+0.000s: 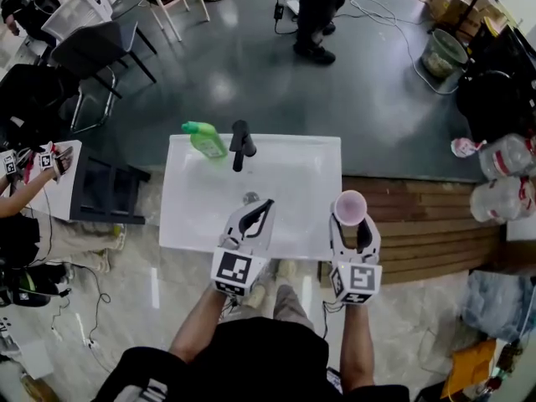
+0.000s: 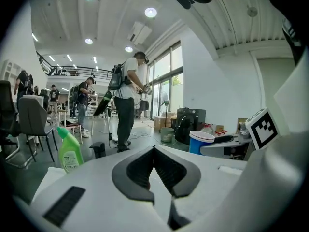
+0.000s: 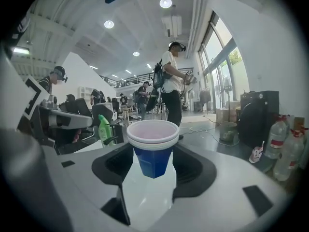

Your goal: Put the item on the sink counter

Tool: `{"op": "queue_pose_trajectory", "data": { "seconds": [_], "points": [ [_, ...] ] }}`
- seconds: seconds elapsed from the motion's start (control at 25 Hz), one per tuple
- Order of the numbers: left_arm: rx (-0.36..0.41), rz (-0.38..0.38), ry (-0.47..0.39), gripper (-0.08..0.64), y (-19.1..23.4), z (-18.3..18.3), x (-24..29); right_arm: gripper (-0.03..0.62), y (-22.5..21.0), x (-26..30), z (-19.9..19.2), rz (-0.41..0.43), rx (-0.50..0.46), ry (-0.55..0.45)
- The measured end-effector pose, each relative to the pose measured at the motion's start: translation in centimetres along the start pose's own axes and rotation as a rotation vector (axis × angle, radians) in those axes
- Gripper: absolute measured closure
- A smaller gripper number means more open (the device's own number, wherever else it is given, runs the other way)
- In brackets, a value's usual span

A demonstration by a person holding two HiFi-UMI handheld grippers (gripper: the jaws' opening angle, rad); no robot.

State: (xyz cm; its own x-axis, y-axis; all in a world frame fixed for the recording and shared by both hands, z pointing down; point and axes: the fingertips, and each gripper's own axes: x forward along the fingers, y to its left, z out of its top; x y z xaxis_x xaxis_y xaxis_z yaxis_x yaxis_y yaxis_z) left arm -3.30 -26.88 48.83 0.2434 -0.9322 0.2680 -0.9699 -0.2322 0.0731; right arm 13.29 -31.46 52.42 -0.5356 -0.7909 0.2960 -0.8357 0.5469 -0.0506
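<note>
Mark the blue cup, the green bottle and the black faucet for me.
blue cup (image 3: 153, 156), right gripper view, on its blue side wall below the white rim.
green bottle (image 1: 207, 141), head view, on the middle of its body.
black faucet (image 1: 240, 142), head view, on the middle of its body.

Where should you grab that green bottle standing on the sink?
Probably round the green bottle at its wide body, below the thin neck, coming in level from the person's side. It stands upright, and the black tap crowds its right side.
</note>
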Motion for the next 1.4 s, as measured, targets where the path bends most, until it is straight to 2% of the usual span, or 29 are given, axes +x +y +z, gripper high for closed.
{"op": "queue_pose_trajectory", "data": {
  "seconds": [1.08,1.4],
  "points": [
    [-0.095,0.077,0.125,0.558,3.4,-6.2,8.4,0.337,-2.6,11.8,-7.5,0.130,-0.008,0.134],
    [-0.110,0.082,0.163,0.558,3.9,-8.2,9.6,0.337,-2.8,13.8,-9.4,0.144,-0.013,0.155]
  ]
}}
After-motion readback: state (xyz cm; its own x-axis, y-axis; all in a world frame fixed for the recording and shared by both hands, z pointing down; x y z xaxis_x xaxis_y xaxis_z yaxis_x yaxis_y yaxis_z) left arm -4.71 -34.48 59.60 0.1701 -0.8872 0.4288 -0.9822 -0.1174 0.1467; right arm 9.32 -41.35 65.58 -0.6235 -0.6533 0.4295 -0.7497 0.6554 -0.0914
